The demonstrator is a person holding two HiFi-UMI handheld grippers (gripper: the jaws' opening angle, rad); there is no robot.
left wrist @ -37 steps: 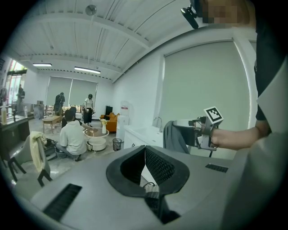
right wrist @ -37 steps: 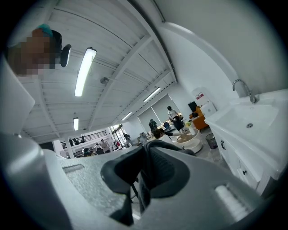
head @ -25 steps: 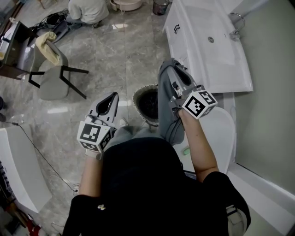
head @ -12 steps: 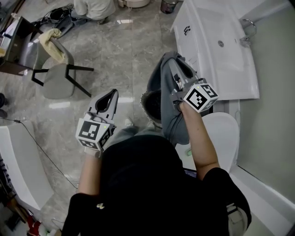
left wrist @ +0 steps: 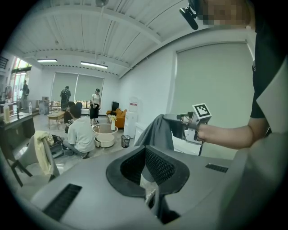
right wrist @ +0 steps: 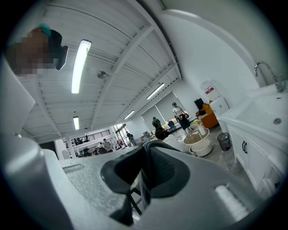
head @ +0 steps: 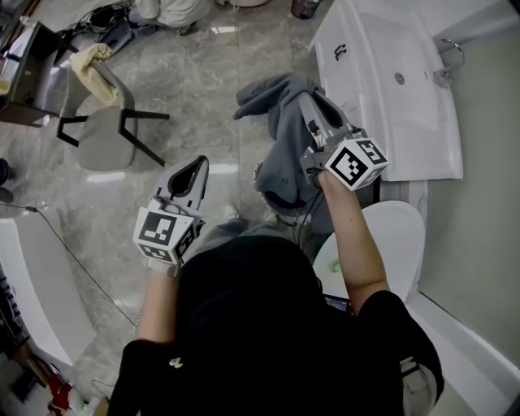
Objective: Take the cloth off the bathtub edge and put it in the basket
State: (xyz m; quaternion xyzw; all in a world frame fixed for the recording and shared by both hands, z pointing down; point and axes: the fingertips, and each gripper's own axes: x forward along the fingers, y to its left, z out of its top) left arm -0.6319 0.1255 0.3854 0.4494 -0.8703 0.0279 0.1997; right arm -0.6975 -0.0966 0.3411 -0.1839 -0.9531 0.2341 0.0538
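Note:
My right gripper [head: 314,104] is shut on a grey cloth [head: 280,130], which hangs from the jaws and drapes down over a dark round basket [head: 261,180] on the floor. The cloth hides most of the basket, and one corner flares out to the left. In the right gripper view only a thin dark fold of cloth shows between the closed pads of the right gripper [right wrist: 144,152]. The left gripper view shows the cloth [left wrist: 157,132] hanging from the right gripper [left wrist: 170,119]. My left gripper [head: 197,166] [left wrist: 145,150] is held apart to the left, shut and holding nothing.
A white sink vanity [head: 390,89] stands behind the basket at the right, and a white toilet [head: 394,236] lies under my right forearm. A white tub edge [head: 463,341] runs along the lower right. A grey chair [head: 101,130] is at the far left, and a person crouches at the top [head: 166,10].
The right gripper has lifted the cloth higher and a little farther out. The cloth's upper corner has swung out to the left, and it now covers more of the basket. The left gripper has stayed put.

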